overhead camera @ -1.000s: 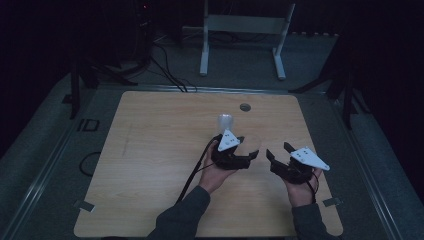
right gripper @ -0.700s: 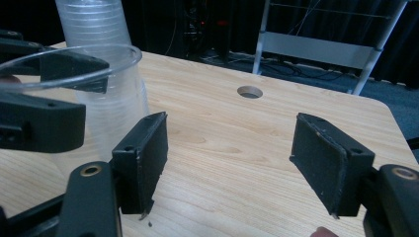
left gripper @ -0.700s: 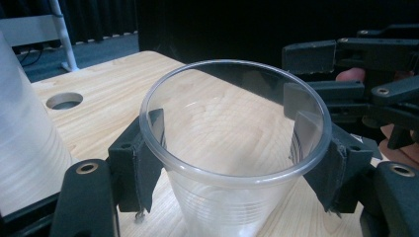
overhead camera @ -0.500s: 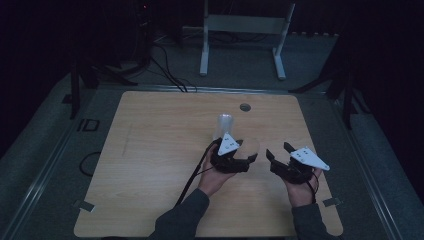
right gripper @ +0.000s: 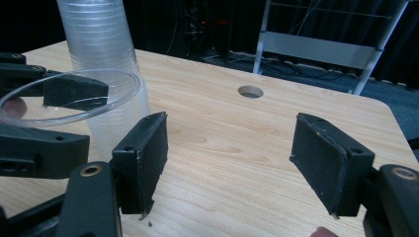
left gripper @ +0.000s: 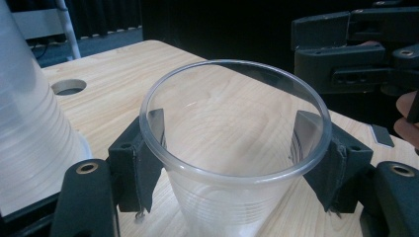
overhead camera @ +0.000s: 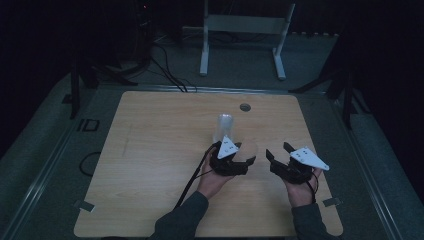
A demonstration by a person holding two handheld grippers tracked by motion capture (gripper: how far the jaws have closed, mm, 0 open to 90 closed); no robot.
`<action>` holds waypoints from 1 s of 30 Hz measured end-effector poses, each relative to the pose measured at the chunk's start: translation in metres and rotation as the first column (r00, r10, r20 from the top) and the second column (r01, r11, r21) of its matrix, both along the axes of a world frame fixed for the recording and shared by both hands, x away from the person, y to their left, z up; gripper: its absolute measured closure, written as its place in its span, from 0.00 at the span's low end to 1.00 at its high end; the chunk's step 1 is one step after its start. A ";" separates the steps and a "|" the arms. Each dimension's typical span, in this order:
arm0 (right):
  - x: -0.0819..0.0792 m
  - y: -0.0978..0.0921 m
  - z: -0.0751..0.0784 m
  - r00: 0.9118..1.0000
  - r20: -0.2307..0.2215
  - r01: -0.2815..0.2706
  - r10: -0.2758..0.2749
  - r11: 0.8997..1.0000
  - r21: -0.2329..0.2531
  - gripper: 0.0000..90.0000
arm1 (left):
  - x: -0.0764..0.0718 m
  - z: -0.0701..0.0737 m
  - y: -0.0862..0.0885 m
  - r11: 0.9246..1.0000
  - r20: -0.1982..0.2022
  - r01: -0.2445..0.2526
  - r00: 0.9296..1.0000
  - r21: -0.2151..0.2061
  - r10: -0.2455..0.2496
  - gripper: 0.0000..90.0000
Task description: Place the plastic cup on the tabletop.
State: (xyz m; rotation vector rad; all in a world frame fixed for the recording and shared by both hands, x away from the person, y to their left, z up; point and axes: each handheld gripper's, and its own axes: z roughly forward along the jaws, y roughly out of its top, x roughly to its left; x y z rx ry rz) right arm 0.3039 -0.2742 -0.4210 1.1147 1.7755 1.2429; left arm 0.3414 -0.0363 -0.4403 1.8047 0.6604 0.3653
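Left claw (left gripper: 232,163): clamped on a single clear cup (left gripper: 232,148), pads on opposite sides just under the rim; cup upright, mouth up.
Cup position: held just right of the cup stack (overhead camera: 224,129), near the middle of the surface (overhead camera: 150,150).
Right claw (right gripper: 227,163): jaws apart, empty, right of the held cup.
Done: one cup appears separated from the stack.
Left: placing it; the stack looks many cups tall.
Far: cable hole (overhead camera: 245,107).

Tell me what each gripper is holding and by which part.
The left gripper grips a clear plastic cup by its sides just under the rim, one jaw on each side. The right gripper is open and holds nothing.
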 end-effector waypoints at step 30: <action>0.001 0.003 0.001 1.000 0.001 -0.005 0.005 1.000 0.001 0.33 | 0.000 -0.017 0.009 0.999 -0.008 -0.016 1.000 0.030 0.016 0.33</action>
